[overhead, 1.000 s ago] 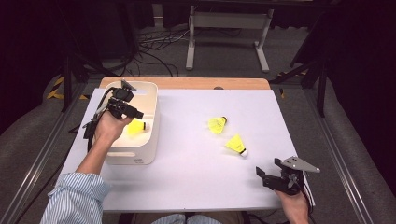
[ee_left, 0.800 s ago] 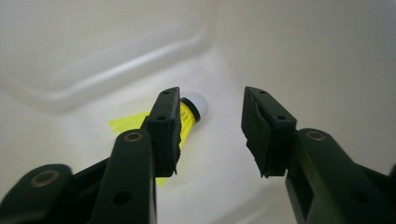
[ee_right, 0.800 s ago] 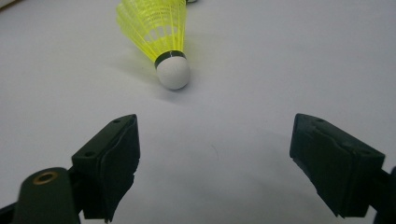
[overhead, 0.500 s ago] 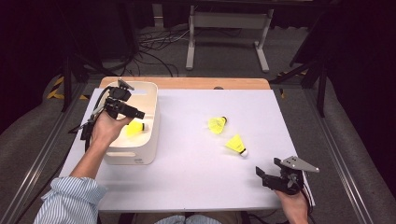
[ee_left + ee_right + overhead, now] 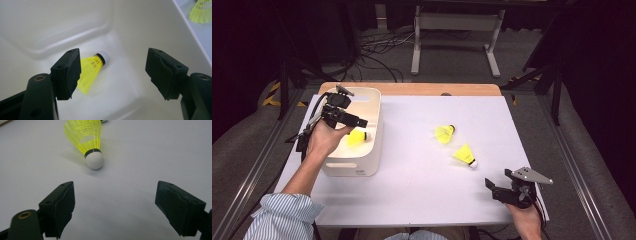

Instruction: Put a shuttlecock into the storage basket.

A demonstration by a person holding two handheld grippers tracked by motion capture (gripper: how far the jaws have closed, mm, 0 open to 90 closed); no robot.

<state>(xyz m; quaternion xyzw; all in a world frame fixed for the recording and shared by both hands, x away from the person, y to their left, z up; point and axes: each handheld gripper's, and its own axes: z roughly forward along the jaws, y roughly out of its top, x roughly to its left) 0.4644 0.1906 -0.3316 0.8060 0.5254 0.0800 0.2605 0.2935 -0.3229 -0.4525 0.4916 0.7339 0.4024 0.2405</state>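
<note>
Counting three yellow plastic-skirted shuttlecocks with white cork tips: one (image 5: 92, 68) lies on its side inside the white plastic tub (image 5: 373, 150), cork up-right in the left gripper view, and two (image 5: 445, 134) (image 5: 464, 155) lie on the white worktop (image 5: 422, 190). Above the tub, the left gripper (image 5: 362, 121) has just been opening its jaws, which stand wide with nothing clamped; the shuttlecock lies on the tub floor beyond them. At the near right edge, the right gripper (image 5: 493, 186) has its jaws apart and empty, with the nearer worktop shuttlecock's cork towards them.
</note>
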